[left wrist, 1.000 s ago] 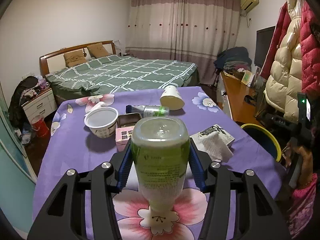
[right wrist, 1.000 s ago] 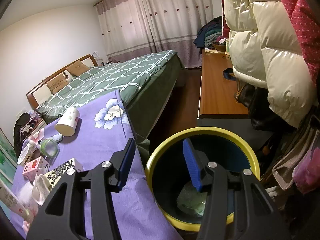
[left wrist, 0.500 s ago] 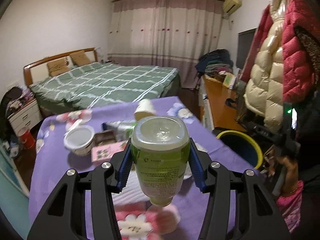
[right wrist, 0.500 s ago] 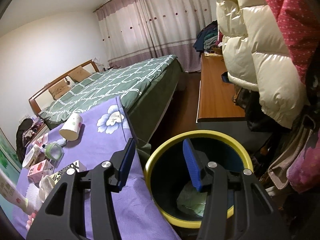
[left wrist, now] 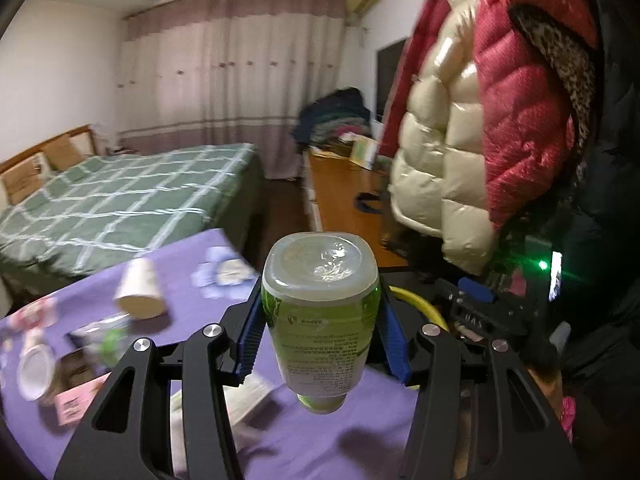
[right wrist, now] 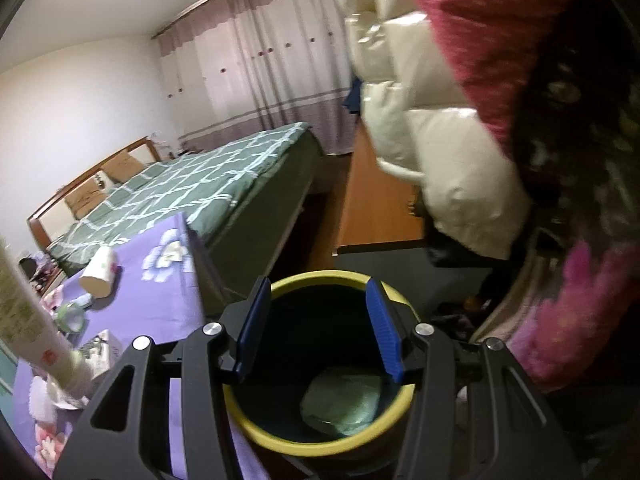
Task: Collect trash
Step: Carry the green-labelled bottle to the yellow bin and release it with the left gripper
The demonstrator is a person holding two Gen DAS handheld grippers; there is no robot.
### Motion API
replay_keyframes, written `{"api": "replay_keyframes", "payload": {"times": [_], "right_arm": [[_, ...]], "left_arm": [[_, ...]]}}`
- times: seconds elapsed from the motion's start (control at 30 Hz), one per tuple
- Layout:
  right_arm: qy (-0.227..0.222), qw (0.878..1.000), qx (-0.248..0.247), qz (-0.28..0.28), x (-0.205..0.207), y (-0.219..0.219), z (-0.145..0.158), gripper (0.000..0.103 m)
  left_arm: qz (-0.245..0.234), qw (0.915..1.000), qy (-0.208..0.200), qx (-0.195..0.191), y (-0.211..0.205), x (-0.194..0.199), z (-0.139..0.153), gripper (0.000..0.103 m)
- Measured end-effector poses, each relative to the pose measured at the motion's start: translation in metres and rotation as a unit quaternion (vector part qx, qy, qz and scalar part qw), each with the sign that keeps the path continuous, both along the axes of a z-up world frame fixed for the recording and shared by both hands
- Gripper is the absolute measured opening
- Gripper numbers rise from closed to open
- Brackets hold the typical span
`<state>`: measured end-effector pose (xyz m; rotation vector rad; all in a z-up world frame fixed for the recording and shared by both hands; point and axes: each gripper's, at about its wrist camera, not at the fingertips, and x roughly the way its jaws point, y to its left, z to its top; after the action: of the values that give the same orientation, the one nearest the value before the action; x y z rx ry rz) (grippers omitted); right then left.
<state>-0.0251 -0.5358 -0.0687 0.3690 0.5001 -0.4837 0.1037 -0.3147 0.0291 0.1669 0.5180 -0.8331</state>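
My left gripper (left wrist: 320, 334) is shut on a green plastic bottle (left wrist: 320, 320), held bottom-up above the purple flowered tablecloth (left wrist: 304, 440). A strip of the yellow bin rim (left wrist: 420, 304) shows just right of the bottle. In the right wrist view my right gripper (right wrist: 318, 330) hangs open and empty over the yellow-rimmed dark bin (right wrist: 256, 428), which holds a pale green wad (right wrist: 344, 404). The same bottle (right wrist: 24, 320) enters at the left edge. On the cloth lie a paper cup (left wrist: 138, 294), a toppled clear bottle (left wrist: 104, 336), a white bowl (left wrist: 34, 364) and a pink carton (left wrist: 76, 400).
Puffy cream and red coats (left wrist: 480, 140) hang close on the right above the bin. A wooden desk (left wrist: 340, 196) runs behind it. A green checked bed (left wrist: 120, 196) lies beyond the table. A tissue box (right wrist: 102, 350) sits near the table's edge.
My left gripper has swung right and risen with the bottle, from above the table's middle toward the bin. The right gripper has shifted slightly and still hovers open over the bin.
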Motion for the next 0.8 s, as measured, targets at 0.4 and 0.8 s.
{"api": "replay_keyframes", "payload": {"times": [0.4,0.8], "right_arm": [[0.015,0.999,0.016,-0.024,-0.014,-0.029,-0.017,0.048],[0.024,0.998,0.005,-0.050,-0.020,-0.030,-0.016,0.054]], "left_arm": [[-0.053,0.9964,0.053,0.039,-0.131,0.037,-0.067,0.052],[-0.034,0.9937,0.075,0.075,-0.138,0.044,-0.101,0.069]]}}
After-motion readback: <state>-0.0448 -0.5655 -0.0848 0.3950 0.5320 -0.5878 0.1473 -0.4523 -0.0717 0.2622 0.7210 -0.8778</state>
